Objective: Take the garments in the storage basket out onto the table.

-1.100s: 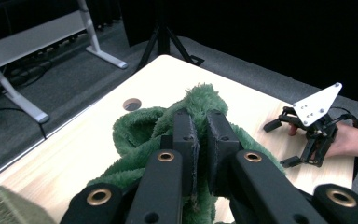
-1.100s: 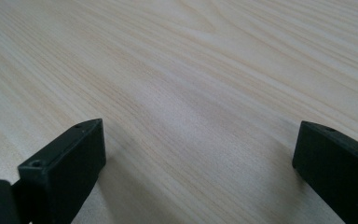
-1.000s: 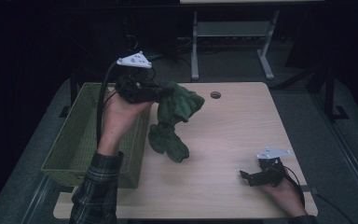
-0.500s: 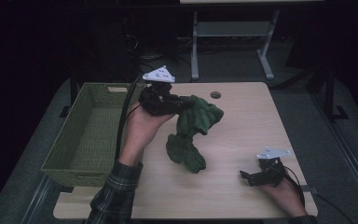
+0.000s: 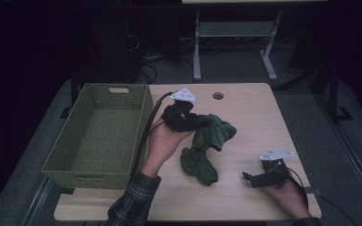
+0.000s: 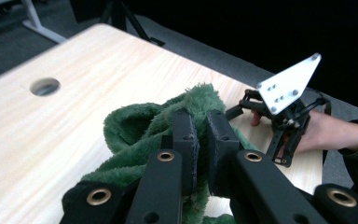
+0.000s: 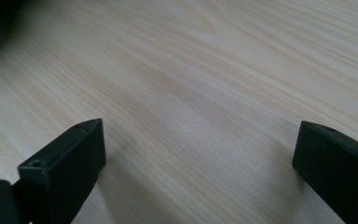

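Observation:
A dark green fuzzy cloth (image 5: 207, 146) lies bunched on the middle of the wooden table (image 5: 259, 117), its lower end spread toward the front. My left gripper (image 5: 202, 123) is shut on the cloth's upper fold; in the left gripper view its two pads (image 6: 186, 135) pinch the green cloth (image 6: 140, 126) between them. My right gripper (image 5: 248, 178) rests low at the front right of the table, open, its black fingers (image 7: 70, 158) wide apart over bare wood with nothing between them.
A green woven basket (image 5: 75, 162) stands on the left side of the table, with nothing visible inside. A round cable hole (image 5: 218, 96) sits near the far edge. Beyond the table are a metal stand (image 5: 235, 33) and dark floor.
My left gripper has carried the cloth to the right and down, away from the basket, so that the cloth now lies on the table. The right gripper has kept still.

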Available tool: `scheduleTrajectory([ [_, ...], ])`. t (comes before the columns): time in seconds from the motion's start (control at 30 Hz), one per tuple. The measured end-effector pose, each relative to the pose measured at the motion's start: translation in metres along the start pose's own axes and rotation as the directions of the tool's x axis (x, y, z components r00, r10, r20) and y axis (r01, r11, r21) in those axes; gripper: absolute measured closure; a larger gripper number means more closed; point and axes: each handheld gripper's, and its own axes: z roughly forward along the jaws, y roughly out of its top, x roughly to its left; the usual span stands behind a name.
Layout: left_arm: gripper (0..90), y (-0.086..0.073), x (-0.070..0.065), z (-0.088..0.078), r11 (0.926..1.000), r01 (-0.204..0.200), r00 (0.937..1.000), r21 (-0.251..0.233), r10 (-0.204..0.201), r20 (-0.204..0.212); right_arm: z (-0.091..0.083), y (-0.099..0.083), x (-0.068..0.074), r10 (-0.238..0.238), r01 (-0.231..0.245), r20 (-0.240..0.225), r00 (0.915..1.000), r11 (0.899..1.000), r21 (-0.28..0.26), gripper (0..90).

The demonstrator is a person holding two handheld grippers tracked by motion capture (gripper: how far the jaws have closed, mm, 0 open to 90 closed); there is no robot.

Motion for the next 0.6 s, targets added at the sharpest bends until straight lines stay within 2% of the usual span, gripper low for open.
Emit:
scheduleTrajectory([
  [0.13, 83.4, -0.016, 0.009, 0.026, 0.9996, 0.024, 0.9997, 0.015, -0.024, -0.004, 0.0, 0.0, 0.0, 0.0, 0.0, 0.001, 1.0, 1.0, 0.001, 2.0],
  [0.2, 83.2, -0.02, 0.011, 0.03, 0.9993, 0.034, 0.9994, 0.016, -0.034, -0.002, 0.0, 0.0, 0.0, 0.0, 0.0, 0.001, 1.0, 1.0, 0.001, 2.0],
  [0.23, 83.1, -0.027, 0.016, 0.04, 0.9987, 0.046, 0.9989, 0.021, -0.046, -0.004, 0.0, 0.0, 0.0, 0.0, 0.0, 0.001, 1.0, 1.0, 0.001, 2.0],
  [0.27, 83.0, -0.027, 0.016, 0.04, 0.9987, 0.046, 0.9989, 0.021, -0.046, -0.004, 0.0, 0.0, 0.0, 0.0, 0.0, 0.001, 1.0, 1.0, 0.001, 2.1],
  [0.3, 82.9, -0.033, 0.022, 0.05, 0.9978, 0.058, 0.9983, 0.033, -0.057, -0.006, 0.0, 0.0, 0.0, -0.001, 0.001, 0.001, 1.0, 1.0, 0.001, 2.0],
  [0.37, 82.7, -0.036, 0.025, 0.054, 0.9976, 0.058, 0.9983, 0.038, -0.058, -0.01, 0.0, 0.0, 0.0, 0.0, 0.0, 0.001, 1.0, 1.0, 0.001, 2.0],
  [0.43, 82.7, -0.045, 0.033, 0.066, 0.9955, 0.08, 0.9967, 0.051, -0.08, -0.016, 0.0, 0.0, 0.0, 0.0, 0.0, 0.001, 1.0, 1.0, 0.001, 2.0],
  [0.6, 82.7, -0.059, 0.045, 0.081, 0.9918, 0.098, 0.995, 0.081, -0.097, -0.022, 0.0, 0.0, 0.0, -0.001, 0.001, 0.001, 1.0, 1.0, 0.001, 2.0],
])
